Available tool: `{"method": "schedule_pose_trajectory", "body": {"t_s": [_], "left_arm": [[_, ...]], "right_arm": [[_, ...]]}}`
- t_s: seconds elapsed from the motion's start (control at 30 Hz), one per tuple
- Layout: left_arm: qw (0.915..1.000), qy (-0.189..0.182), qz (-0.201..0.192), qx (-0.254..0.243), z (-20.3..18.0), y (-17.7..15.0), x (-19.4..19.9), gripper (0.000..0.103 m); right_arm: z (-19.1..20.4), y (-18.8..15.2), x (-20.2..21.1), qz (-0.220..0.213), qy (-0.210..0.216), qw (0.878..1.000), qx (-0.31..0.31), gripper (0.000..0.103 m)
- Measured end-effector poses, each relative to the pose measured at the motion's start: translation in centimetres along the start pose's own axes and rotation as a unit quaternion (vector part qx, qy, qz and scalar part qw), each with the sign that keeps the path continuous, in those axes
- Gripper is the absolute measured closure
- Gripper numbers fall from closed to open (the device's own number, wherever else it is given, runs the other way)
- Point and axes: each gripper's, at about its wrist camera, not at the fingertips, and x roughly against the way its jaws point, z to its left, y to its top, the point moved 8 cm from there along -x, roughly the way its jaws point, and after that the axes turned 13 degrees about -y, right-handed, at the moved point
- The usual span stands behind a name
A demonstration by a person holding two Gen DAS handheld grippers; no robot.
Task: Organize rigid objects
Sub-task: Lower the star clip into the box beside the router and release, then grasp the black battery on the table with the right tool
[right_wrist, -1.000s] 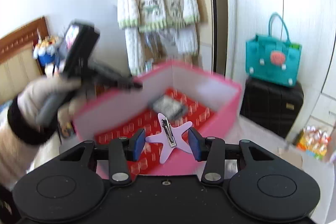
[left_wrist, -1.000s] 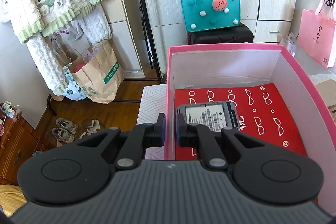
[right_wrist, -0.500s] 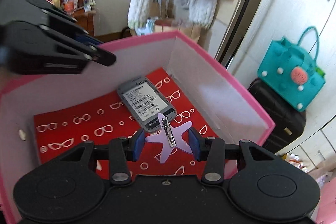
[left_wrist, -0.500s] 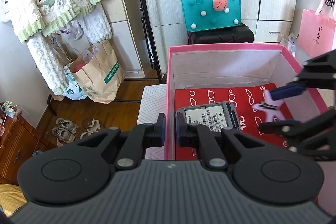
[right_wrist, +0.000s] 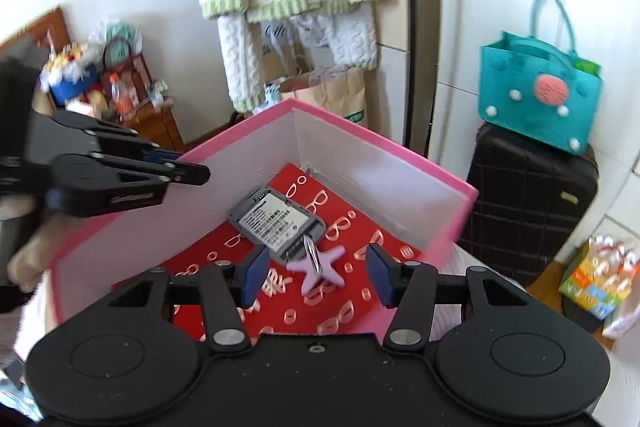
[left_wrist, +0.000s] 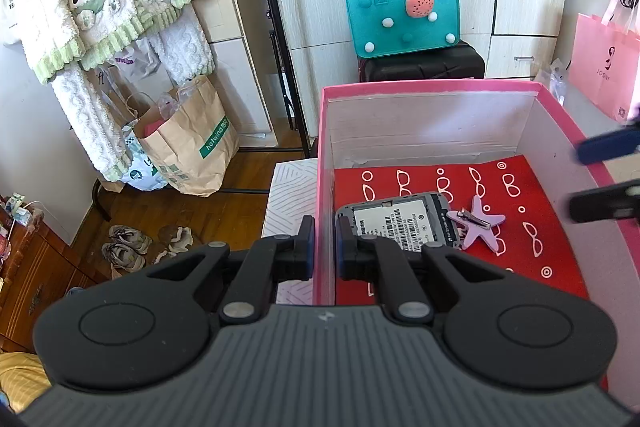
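Inside the pink box (right_wrist: 448,223), we find the star clip (right_wrist: 318,265) released beside the phone (right_wrist: 276,223); right gripper (right_wrist: 316,277) now open, left gripper (left_wrist: 323,243) clamping the box wall.

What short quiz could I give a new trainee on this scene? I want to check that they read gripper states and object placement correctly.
1. True or false: the right gripper holds the star hair clip.
2. What does the left gripper clamp?
3. The clip lies: A) outside the box, B) on the red liner against the phone.

Key: 1 false, it is open; 2 the pink box wall; 3 B.
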Motion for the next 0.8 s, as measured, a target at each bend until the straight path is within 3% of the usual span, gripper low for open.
{"method": "schedule_pose_trajectory", "body": {"t_s": [0.23,0.37,0.47,0.63,0.73,0.8], "left_arm": [[1.0,0.0,0.001,-0.002,0.0,0.1,-0.1,0.095],[1.0,-0.001,0.002,0.001,-0.1,0.0,-0.1,0.095],[1.0,0.0,0.003,0.0,-0.1,0.0,-0.1,0.095],[1.0,0.001,0.004,0.0,0.1,0.0,-0.2,0.095],[1.0,0.002,0.008,-0.001,0.2,0.0,-0.3,0.095],[1.0,0.004,0.009,0.0,0.2,0.0,-0.3,0.095]], "right_arm": [[-2.0,-3.0,6.6,-0.013,0.018,0.999,-0.048,0.044],[-2.6,-5.7,9.5,-0.011,-0.007,0.999,-0.031,0.044],[-3.1,-9.0,10.1,0.018,-0.016,1.0,-0.016,0.044],[-2.4,-15.1,7.7,0.11,-0.03,0.992,0.054,0.044],[-1.7,-17.2,7.1,0.13,-0.03,0.986,0.098,0.042],[-1.5,-17.8,6.8,0.13,-0.033,0.983,0.128,0.035]]}}
